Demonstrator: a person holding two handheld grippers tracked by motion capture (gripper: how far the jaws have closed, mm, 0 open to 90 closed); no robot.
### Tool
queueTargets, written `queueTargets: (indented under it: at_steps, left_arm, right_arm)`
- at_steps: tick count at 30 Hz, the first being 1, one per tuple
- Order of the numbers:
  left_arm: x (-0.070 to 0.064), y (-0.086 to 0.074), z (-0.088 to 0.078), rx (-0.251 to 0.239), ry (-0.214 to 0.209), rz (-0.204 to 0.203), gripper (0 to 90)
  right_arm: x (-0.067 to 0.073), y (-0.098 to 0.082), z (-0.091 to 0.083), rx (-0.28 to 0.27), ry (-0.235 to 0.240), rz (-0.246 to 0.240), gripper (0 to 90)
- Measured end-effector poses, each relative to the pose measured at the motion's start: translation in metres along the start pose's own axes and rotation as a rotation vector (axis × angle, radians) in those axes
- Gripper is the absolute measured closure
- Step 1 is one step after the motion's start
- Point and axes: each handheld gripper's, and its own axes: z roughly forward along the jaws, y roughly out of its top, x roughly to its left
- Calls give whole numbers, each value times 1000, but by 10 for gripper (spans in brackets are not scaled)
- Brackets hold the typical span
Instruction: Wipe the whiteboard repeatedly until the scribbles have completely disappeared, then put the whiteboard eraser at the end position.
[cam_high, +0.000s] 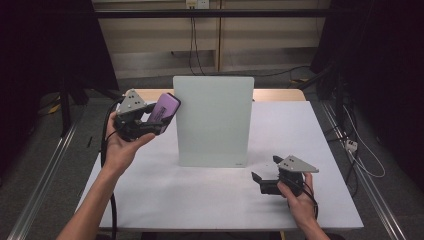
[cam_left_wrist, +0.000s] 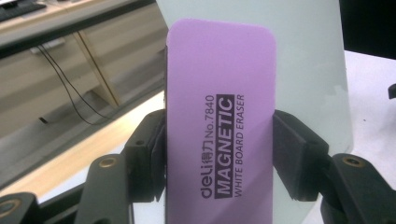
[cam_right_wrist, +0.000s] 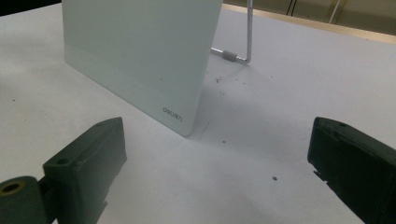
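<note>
The left gripper (cam_high: 159, 116) is closed on a purple whiteboard eraser (cam_high: 165, 110), its two black jaws pressing against the eraser's long edges. In the left gripper view the eraser (cam_left_wrist: 219, 121) stands upright between the jaws, rising well past their tips, with its printed face toward the camera: "MAGNETIC WHITE BOARD ERASER" runs lengthwise along it. The person's left hand (cam_high: 121, 145) holds this gripper raised above the surface (cam_high: 200, 200), tilted so the eraser points up and toward the whiteboard (cam_high: 213, 120).

The whiteboard, a pale upright panel, stands just ahead of the left gripper; the eraser's far end lies near the board's upper left corner, and whether the two touch cannot be told. From the left gripper view the board (cam_left_wrist: 308, 70) is directly behind the eraser.

The right gripper (cam_high: 262, 183) sits low by the surface in the person's right hand (cam_high: 300, 197), its jaws spread wide with nothing between them. Ahead of it and slightly left stands the whiteboard's lower corner (cam_right_wrist: 140, 60), with a thin metal support leg (cam_right_wrist: 243, 46) behind the board resting on the surface.
</note>
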Motion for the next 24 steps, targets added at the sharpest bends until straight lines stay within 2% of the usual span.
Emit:
queueTargets:
  at_steps: [4,13,17,24]
  left_arm:
    - [0,-5,1,15,-17,-19,411]
    - [-12,-12,0,42,-43,3,411]
    - [-20,-15,3,60,-75,22,410]
    - [-30,-18,7,78,-138,22,410]
  right_arm:
    - [0,0,-1,-1,2,1,42]
    - [0,-1,-4,-7,2,0,42]
    - [0,-1,-5,-9,1,1,42]
    - [0,0,-5,-11,1,-1,42]
